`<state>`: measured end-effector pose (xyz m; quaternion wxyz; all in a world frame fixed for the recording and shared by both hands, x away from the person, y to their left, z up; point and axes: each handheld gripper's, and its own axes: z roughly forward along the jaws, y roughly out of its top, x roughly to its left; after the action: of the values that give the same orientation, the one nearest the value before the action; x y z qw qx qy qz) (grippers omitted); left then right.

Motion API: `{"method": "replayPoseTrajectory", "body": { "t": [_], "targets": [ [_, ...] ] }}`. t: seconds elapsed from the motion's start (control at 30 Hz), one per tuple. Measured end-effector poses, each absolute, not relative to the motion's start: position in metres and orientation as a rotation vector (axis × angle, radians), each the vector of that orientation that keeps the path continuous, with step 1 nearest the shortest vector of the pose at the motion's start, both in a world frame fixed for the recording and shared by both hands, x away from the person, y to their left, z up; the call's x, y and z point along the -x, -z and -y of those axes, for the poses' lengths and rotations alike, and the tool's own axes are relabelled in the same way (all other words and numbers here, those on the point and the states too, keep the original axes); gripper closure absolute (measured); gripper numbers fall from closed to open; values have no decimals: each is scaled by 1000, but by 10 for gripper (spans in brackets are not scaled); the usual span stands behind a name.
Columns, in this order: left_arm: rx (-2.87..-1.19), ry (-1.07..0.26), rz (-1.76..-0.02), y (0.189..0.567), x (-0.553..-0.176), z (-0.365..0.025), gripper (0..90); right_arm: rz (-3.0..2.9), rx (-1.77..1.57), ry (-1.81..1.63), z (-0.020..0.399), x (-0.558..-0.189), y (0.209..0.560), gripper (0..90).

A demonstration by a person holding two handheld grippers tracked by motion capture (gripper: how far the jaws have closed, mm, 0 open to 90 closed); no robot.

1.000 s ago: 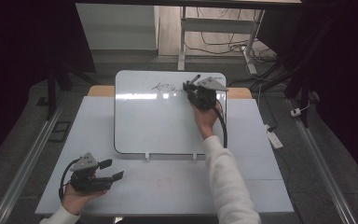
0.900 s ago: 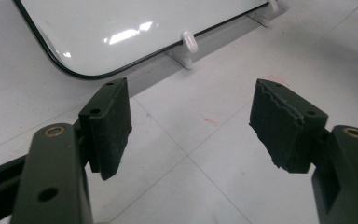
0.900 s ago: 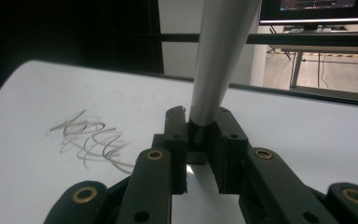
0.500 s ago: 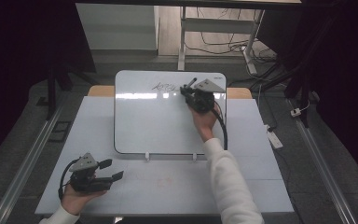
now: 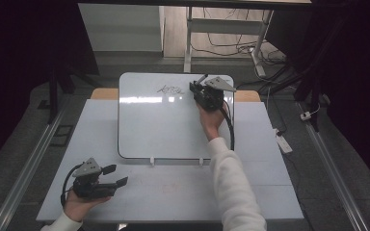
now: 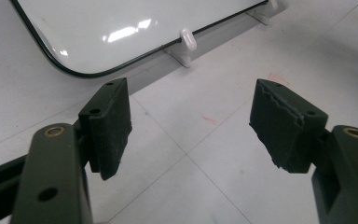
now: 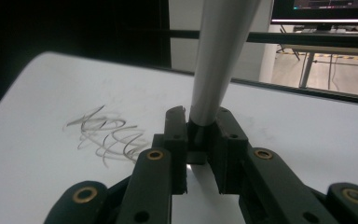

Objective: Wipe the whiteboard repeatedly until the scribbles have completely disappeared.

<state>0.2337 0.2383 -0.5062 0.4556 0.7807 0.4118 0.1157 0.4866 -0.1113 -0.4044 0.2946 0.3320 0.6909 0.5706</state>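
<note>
A whiteboard (image 5: 159, 125) lies on the table, with a dark scribble (image 5: 170, 89) near its far edge. My right gripper (image 5: 197, 89) hovers over the board's far right part, just right of the scribble, shut on a grey marker (image 5: 201, 78) that sticks up and away. In the right gripper view the marker (image 7: 219, 51) rises from between the jaws of the right gripper (image 7: 200, 135), with the scribble (image 7: 105, 133) to the left. My left gripper (image 5: 115, 175) rests at the table's near left, open and holding nothing. In its own view the left gripper (image 6: 191, 126) faces the whiteboard's (image 6: 121, 28) near corner.
The white table (image 5: 183, 192) extends in front of the board. Two small white feet (image 5: 151, 161) stick out from the board's near edge. A white power strip (image 5: 283, 142) lies on the floor to the right. Metal rails run along both sides.
The right gripper with the marker has shifted only slightly over the board's far right part. The left gripper has not moved.
</note>
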Motion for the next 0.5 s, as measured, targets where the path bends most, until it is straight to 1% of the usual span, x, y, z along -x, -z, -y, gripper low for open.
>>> {"method": "replayPoseTrajectory", "body": {
  "t": [0.13, 0.3, 0.5],
  "targets": [
    [-1930, -280, -1021, 508, -236, -238, 296, -1974, -713, -1448, 92, -476, 411, 777],
    [-1930, -284, -1012, 506, -234, -237, 297, -1822, -900, -1513, 115, -490, 401, 777],
    [-1939, -276, -1015, 508, -236, -236, 296, -1981, -739, -1486, 85, -474, 415, 777]
  ]
}}
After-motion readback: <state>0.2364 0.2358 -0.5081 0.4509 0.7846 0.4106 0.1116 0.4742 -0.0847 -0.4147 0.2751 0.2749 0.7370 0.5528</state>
